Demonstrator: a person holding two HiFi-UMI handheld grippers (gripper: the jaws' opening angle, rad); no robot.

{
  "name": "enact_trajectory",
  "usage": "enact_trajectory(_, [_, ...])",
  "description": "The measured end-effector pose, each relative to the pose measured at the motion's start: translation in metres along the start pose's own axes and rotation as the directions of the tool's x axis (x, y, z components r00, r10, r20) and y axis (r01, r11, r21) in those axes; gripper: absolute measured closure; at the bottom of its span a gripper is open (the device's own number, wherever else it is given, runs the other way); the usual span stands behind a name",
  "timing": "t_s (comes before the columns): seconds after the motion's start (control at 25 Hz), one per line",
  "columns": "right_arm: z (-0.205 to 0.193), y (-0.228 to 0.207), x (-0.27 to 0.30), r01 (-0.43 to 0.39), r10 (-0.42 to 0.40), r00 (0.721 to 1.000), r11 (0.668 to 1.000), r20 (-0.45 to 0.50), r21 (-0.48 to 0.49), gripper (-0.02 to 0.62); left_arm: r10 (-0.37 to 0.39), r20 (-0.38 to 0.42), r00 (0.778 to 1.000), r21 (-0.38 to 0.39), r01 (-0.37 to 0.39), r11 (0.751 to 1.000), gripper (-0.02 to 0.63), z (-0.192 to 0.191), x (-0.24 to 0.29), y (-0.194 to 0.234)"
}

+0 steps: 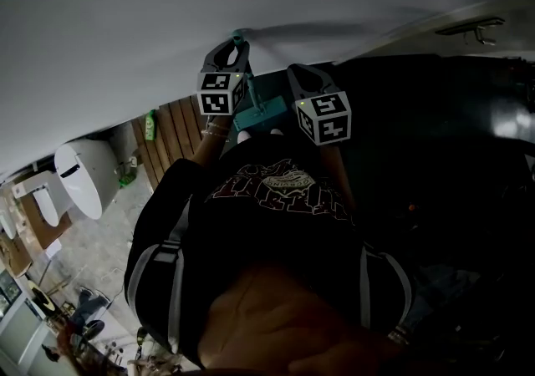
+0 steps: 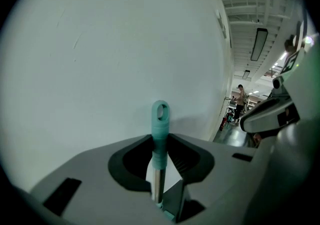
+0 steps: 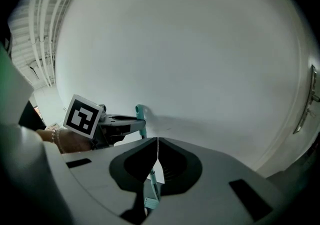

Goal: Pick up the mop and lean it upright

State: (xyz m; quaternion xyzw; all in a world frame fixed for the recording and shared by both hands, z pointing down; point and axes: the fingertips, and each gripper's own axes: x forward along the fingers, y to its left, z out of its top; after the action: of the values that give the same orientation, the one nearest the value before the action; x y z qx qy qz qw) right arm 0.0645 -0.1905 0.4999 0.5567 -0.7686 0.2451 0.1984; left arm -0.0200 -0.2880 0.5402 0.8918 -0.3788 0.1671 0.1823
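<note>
- Leftward, the left gripper (image 2: 160, 140) is pinching the mop handle (image 2: 160, 126) just below its teal hanging loop, close by the white wall (image 2: 100, 44).
- Rightward, the right gripper (image 3: 158, 142) is pressing its jaw tips together, with the mop handle showing in the gap beneath them.

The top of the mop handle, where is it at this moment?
In the left gripper view the mop handle stands at lower centre, clamped in the left gripper, its top close before the white wall.
</note>
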Motion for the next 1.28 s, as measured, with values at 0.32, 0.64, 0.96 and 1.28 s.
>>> enact_trajectory(0.32, [0.003, 0.003, 0.003, 0.0, 0.0, 1.0, 1.0, 0.005, 0.005, 0.575, -0.005, 0.0, 1.0, 0.004, 0.005, 1.0, 0.46, 0.0, -0.001, 0.0])
enact_trajectory(0.64, [0.004, -0.003, -0.001, -0.008, 0.008, 1.0, 1.0, 0.012, -0.003, 0.575, 0.001, -0.029, 1.0, 0.028, -0.001, 1.0, 0.459, -0.002, -0.001, -0.008])
enact_trajectory(0.96, [0.004, 0.0, -0.006, -0.02, 0.021, 1.0, 1.0, 0.022, -0.015, 0.575, 0.042, 0.01, 0.999, 0.021, -0.043, 0.999, 0.459, 0.004, -0.02, -0.007])
enact_trajectory(1.28, [0.004, 0.007, -0.01, -0.052, 0.053, 0.998, 0.998, 0.039, -0.032, 0.575, 0.067, 0.051, 0.996, 0.014, -0.067, 0.998, 0.501, 0.011, -0.042, -0.016])
